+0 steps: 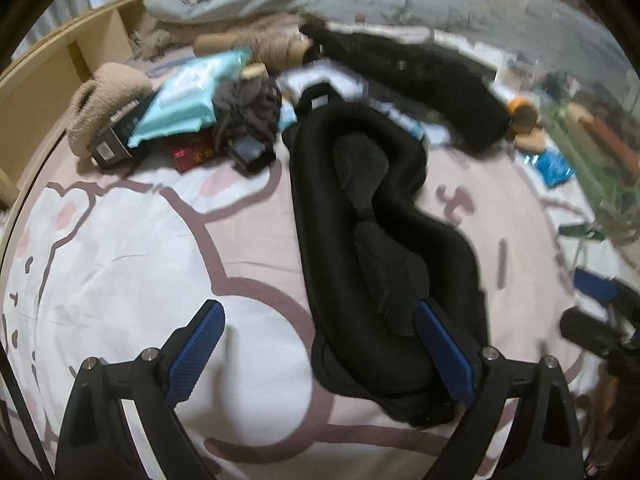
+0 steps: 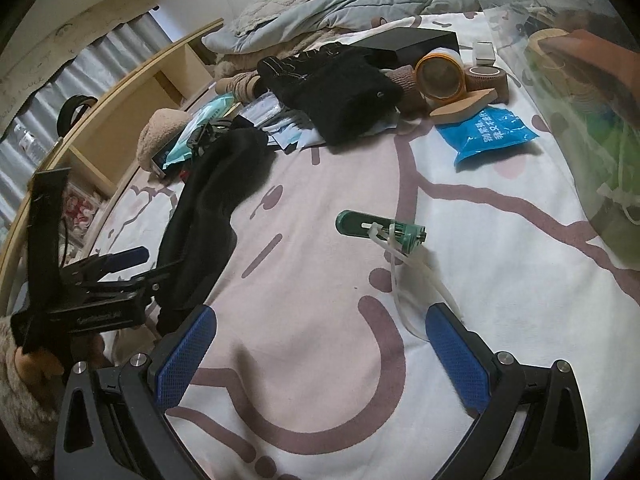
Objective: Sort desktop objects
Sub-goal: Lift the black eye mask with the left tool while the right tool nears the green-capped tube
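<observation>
Left gripper (image 1: 320, 352) wide open over the near end of the black garment (image 1: 380, 216) (soft, limp, light); pinch a bunched fold. Right gripper (image 2: 320, 356) open, empty.

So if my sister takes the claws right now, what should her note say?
Left claw: open, empty, low over the near end of the long black cloth; one finger is at its edge.
Right claw: open, empty, above the bedsheet, just short of the green tool with white straps.
Unsorted: the blue packet, black gloves, tape rolls and the pile around the teal pouch.
Done: nothing looks sorted yet.
Left: probably grab the cloth first, then everything else.
</observation>
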Demonstrator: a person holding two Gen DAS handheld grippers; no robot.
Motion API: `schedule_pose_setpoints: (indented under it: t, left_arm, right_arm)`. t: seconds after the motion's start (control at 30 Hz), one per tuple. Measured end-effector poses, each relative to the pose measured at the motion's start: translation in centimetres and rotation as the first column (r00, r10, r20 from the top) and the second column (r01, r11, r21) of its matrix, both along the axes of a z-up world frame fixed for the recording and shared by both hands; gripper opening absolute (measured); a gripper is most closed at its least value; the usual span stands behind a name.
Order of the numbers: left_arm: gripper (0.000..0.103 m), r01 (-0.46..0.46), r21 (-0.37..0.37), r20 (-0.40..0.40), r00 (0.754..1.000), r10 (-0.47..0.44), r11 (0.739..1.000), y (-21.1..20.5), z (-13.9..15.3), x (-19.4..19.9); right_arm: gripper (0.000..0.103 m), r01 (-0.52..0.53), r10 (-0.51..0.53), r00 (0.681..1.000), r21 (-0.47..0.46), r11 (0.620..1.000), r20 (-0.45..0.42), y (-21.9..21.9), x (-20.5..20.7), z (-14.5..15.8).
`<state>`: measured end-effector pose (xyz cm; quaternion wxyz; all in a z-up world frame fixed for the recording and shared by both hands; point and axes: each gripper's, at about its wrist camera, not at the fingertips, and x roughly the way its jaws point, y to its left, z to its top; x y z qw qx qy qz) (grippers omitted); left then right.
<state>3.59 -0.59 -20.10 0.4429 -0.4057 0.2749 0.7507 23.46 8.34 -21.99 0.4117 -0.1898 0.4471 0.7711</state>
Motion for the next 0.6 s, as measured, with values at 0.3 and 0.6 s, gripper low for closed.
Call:
schedule_pose_setpoints:
  t: [0.3,0.6]
  left_arm:
    - [0.097,0.064,0.149,0.05,0.996,-0.072,0.987,0.2,2.4,1.4]
    - [0.097,0.137,0.088,0.055,0.988,-0.142,0.987,0.7,1.1,3.0]
  right_arm:
    - [0.103,0.012,-0.012,1.0,0.035,0.999,-0.003,-0.4,-0.2,-0.2]
    - [0.103,0.024,-0.023,1.0,0.05,0.998,-0.01,-0.5,-0.1,-0.3]
